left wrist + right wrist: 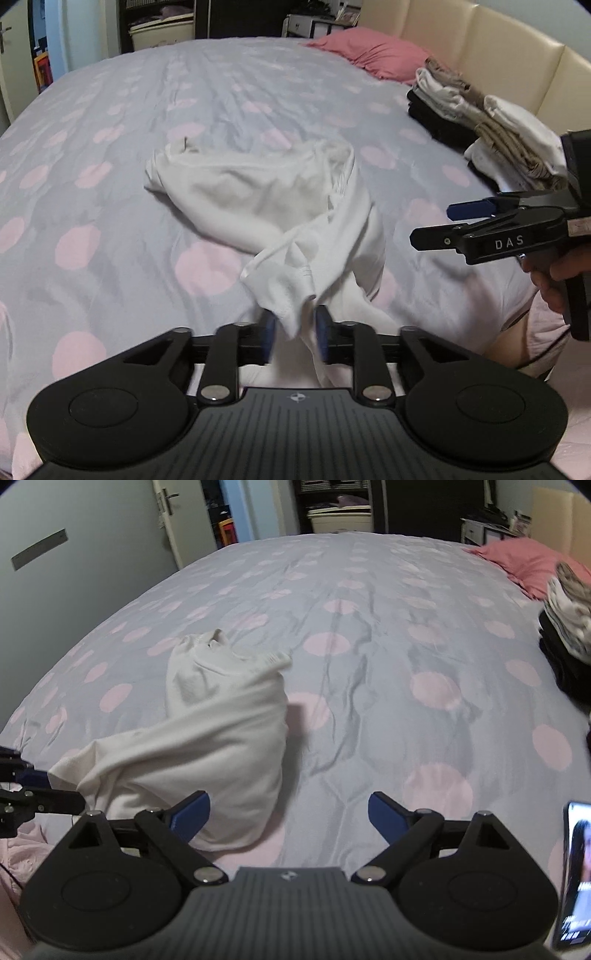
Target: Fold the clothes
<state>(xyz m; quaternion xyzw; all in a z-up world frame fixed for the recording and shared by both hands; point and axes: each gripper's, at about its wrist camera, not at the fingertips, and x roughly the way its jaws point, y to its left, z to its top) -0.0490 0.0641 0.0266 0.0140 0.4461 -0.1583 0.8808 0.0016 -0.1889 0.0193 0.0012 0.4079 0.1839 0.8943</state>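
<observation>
One corner of white shirt (266,206) pinched between left gripper (295,328) fingers; rest bunched on bed (110,184). Right gripper (288,816) spread wide, empty, beside heap. Risk: thin pinch slips under pull; single-corner lift twists cloth further.

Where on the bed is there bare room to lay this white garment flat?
Free: the dotted grey bedspread between the crumpled white garment and the stack of folded clothes, plus the far half. Crowded: the headboard side, with that stack and the pink pillow.
</observation>
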